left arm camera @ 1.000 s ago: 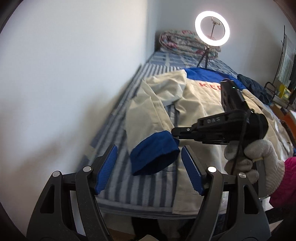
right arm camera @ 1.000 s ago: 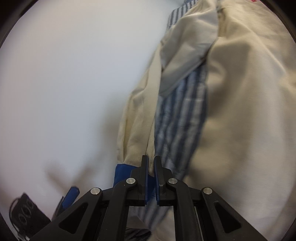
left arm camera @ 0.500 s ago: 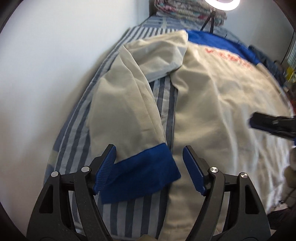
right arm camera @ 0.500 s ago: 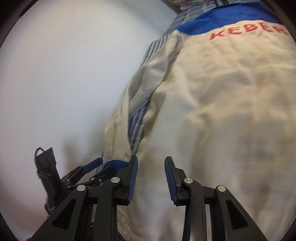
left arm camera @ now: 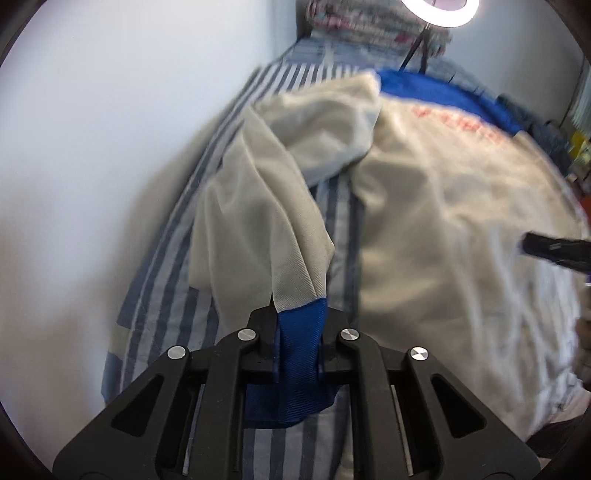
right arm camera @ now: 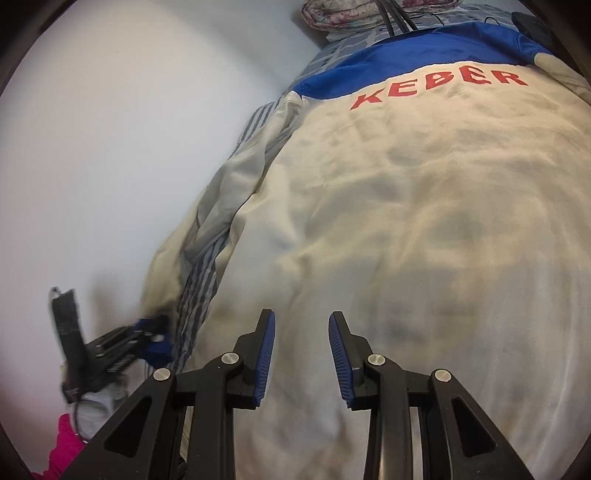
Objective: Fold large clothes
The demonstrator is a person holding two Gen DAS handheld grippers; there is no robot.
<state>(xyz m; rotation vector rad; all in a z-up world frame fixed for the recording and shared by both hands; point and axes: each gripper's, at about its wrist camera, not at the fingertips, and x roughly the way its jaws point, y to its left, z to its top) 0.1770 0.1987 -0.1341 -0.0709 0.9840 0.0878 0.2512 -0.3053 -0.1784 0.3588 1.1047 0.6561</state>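
A cream jacket (right arm camera: 406,221) with a blue yoke and red lettering lies back-up on the striped bed. Its left sleeve (left arm camera: 258,221) runs down beside the body and ends in a blue cuff (left arm camera: 299,354). My left gripper (left arm camera: 297,317) is closing, and its jaws pinch this cuff between them. From the right wrist view the left gripper (right arm camera: 147,328) shows at the lower left, with blue cloth at its tip. My right gripper (right arm camera: 301,332) hovers open over the jacket's lower back with nothing between its fingers. One of its fingertips (left arm camera: 554,247) pokes in at the right edge.
A white wall (left arm camera: 92,147) runs along the bed's left side. The blue-striped sheet (left arm camera: 162,295) shows between sleeve and wall. A ring light (left arm camera: 439,11) and a folded quilt (left arm camera: 354,22) stand at the far end. Dark clothes (left arm camera: 532,118) lie at the right. A pink sleeve (right arm camera: 62,443) is at lower left.
My right gripper let go of the sleeve, opened, and swung right over the jacket's back. My left gripper came down to the blue cuff and closed on it.
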